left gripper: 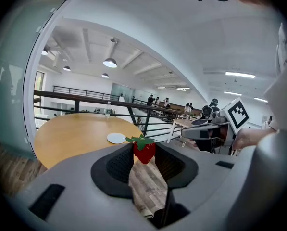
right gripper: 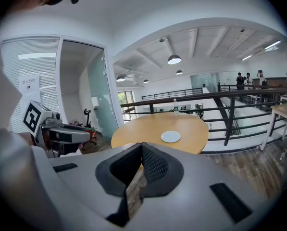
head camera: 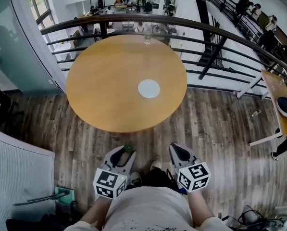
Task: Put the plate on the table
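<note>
A small white plate lies flat on the round wooden table, right of its centre; it also shows as the plate in the left gripper view and the plate in the right gripper view. Both grippers hang close to the person's body, short of the table's near edge. My left gripper is shut on a red toy strawberry with green leaves, held at the jaw tips. My right gripper has its jaws shut with nothing between them.
A clear bottle stands at the table's far edge by the dark metal railing. A glass wall is at the left. Another table and a person stand at the right. Green items lie on the floor at lower left.
</note>
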Demonstrator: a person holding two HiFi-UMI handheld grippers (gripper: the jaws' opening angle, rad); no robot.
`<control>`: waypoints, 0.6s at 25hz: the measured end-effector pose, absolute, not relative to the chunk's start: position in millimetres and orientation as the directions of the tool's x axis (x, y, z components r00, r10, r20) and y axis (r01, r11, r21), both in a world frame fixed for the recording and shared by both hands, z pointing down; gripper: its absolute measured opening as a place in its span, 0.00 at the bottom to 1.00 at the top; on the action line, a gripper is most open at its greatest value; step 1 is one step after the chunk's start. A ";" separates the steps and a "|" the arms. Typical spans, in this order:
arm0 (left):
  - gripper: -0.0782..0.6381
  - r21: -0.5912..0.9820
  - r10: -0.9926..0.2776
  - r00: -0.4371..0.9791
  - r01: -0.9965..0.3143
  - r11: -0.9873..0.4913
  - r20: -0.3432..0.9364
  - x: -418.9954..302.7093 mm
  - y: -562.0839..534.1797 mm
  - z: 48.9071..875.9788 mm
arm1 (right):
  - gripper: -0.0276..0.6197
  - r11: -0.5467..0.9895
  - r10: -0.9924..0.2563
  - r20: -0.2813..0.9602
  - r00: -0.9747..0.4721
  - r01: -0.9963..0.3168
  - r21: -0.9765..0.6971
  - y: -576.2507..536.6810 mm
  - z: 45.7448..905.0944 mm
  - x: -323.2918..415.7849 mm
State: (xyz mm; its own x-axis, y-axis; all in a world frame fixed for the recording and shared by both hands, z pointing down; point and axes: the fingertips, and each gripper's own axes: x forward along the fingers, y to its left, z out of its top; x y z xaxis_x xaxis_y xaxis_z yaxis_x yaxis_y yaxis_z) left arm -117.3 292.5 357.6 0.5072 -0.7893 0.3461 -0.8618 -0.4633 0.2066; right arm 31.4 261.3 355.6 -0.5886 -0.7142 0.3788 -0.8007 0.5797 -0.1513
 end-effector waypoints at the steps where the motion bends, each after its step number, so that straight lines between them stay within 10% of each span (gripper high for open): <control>1: 0.32 0.209 -0.786 0.513 -0.859 -0.468 0.345 -117.3 291.9 357.7 | 0.07 0.575 -0.716 0.380 -0.586 -0.803 -0.155 261.8 356.8 31.3; 15: 0.32 0.183 -0.777 0.510 -0.859 -0.477 0.368 -115.8 224.2 369.7 | 0.07 0.576 -0.703 0.380 -0.601 -0.795 -0.190 190.0 378.2 29.0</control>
State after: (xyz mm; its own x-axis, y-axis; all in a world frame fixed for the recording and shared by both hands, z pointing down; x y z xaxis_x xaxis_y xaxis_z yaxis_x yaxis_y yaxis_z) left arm -115.8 224.2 369.7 0.5101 -0.7774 0.3680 -0.8595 -0.4773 0.1830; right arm 29.0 190.0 378.2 -0.6005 -0.7034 0.3804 -0.7950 0.5762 -0.1897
